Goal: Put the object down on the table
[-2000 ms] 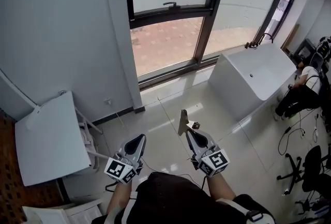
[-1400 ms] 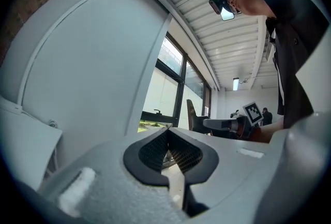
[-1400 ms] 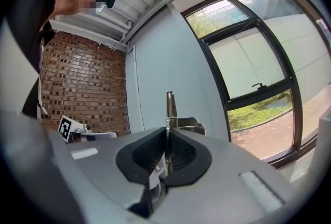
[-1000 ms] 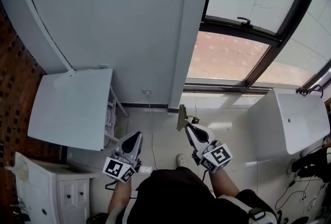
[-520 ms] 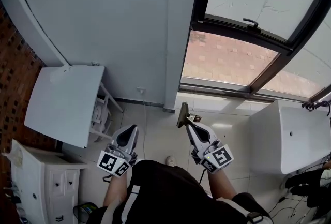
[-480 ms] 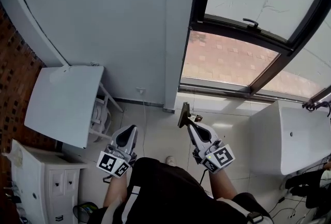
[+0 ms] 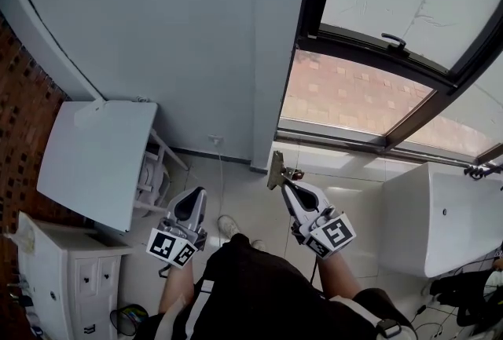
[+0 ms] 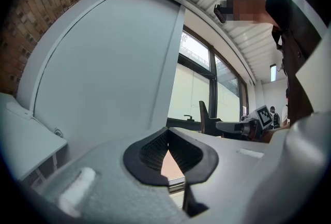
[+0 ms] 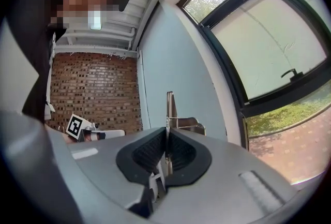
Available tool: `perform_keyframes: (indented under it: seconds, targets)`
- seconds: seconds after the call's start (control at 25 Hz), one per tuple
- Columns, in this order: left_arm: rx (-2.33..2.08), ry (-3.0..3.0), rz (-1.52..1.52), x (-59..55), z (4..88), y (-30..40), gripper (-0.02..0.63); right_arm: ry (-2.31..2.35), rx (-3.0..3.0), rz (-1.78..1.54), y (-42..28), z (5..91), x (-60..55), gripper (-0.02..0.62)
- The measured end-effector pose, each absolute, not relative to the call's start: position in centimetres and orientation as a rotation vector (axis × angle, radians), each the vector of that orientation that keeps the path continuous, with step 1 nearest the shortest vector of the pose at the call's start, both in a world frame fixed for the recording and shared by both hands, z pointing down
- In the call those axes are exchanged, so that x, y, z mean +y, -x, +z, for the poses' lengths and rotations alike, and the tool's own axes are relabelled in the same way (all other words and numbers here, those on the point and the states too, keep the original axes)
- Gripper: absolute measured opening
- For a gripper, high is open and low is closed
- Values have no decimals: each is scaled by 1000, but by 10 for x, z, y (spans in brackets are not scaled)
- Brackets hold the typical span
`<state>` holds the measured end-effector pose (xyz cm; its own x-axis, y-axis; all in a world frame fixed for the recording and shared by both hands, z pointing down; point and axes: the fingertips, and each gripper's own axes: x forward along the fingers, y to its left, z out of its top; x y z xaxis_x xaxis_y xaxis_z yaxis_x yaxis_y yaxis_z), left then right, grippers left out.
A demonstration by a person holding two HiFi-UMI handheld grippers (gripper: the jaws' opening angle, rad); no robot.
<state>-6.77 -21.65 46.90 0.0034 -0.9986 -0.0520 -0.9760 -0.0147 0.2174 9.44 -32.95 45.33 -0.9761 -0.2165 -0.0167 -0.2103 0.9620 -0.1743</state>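
Bracket (image 7: 275, 171) stands upright in right tool (image 7: 287, 185) (pointing forward).

The left claw (image 7: 194, 195) and right claw (image 7: 284, 184) have pale grey shells with black ribbed pads (image 8: 150, 151), and each carries a cube (image 7: 335, 234) printed with black-and-white square markers. Between the right claw's pads stands a thin olive-grey metal plate (image 7: 276, 171), silvery along its edge in the right gripper view. Left of the left claw is a plain white rectangular surface (image 7: 94, 162), with a red-brown brick wall (image 7: 17, 95) beyond it. Ahead of both claws the smooth wall (image 7: 157, 32) is pale blue-grey. Ahead of the right claw a black window frame (image 7: 377, 48) borders salmon-pink paving (image 7: 346, 91). The glossy floor tiles (image 7: 245, 191) beneath are white.
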Motion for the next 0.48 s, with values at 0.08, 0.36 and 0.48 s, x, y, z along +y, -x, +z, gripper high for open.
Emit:
perform_keyframes:
  seconds: [0.08,0.36,0.48]
  targets:
    - [-2127,-2151,-297,-225,468,81,0,309,3089,-235,-79,450,-335,8]
    - [-2249,-2079,-309,-243,458,151,0,203,3091,-185,-6,431,-364,8]
    - [-2312,-2027,-327,-234,456,185,0,123,3098,-144,33,430,-366,9]
